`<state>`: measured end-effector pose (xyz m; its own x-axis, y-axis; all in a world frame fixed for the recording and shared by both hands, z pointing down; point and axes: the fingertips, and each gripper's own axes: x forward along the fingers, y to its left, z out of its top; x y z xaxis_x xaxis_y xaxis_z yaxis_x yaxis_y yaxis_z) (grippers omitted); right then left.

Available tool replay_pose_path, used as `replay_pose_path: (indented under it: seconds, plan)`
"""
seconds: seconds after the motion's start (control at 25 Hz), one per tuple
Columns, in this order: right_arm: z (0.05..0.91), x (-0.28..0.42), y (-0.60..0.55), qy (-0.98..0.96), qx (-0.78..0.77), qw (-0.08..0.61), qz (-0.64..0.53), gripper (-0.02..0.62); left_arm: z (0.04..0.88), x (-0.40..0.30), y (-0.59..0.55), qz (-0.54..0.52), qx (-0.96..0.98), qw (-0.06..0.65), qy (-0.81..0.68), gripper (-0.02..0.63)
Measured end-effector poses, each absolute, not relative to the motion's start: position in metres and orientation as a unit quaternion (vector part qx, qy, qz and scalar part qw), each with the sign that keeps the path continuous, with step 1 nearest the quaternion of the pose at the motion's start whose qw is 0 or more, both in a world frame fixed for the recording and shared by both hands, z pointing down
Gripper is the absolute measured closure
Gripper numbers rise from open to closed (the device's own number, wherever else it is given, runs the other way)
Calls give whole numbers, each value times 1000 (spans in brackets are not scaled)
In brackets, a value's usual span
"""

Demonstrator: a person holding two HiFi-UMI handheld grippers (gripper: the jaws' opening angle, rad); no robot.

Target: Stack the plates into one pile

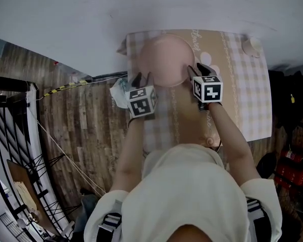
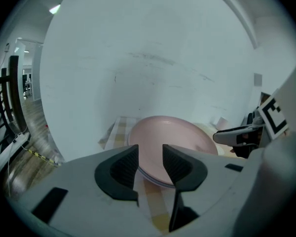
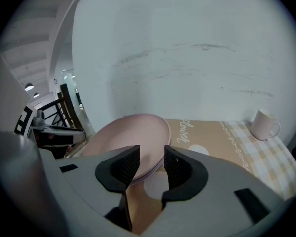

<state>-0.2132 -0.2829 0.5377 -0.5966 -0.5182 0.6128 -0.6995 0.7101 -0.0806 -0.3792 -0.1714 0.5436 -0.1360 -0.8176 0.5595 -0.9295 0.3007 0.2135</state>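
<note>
**Plates in one pile, both hand-held grippers open at its rim**

Landmark: the pile of pink plates [image 1: 164,59].

- On the near side of the pile is the person's white top [image 1: 192,195], with both forearms [image 1: 134,150] stretched toward the pile.
- The left hand-held gripper [image 1: 144,78] is at the pile's near-left rim, its marker cube [image 1: 142,102] just on the near side of the jaws. In the left gripper view the jaws stand moderately apart. The pile's rim shows in the gap and neither pad clamps it. A second edge is visible under the top plate, so there is more than one plate.
- The right hand-held gripper [image 1: 199,69] is at the pile's near-right rim. Its jaws are apart too, a bit wider, with the rim in the gap and nothing gripped.
- The pile sits on the tabletop [image 1: 247,105], which is covered by a tan and checked cloth.
- A white mug [image 1: 251,47] stands well to the right of the pile.
- A white wall [image 1: 141,9] is directly behind the pile.
</note>
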Motion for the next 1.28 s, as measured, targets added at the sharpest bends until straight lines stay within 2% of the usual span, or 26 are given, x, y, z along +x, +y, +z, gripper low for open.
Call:
replay_pose_path:
  seconds: [0.2, 0.48, 0.8, 1.28]
  plan:
    - [508, -208, -253, -903, 319, 244, 155, 468, 525, -353, -154, 69, 589, 296, -749, 518]
    - [482, -184, -211, -924, 289, 209, 140, 532, 508, -310, -128, 55, 594, 292, -748, 553]
    - [459, -126, -171, -936, 275, 175, 135, 578, 488, -242, -94, 28, 600, 292, -745, 575]
    - [447, -38, -114, -947, 242, 160, 140, 589, 469, -126, -46, 18, 626, 291, -723, 588]
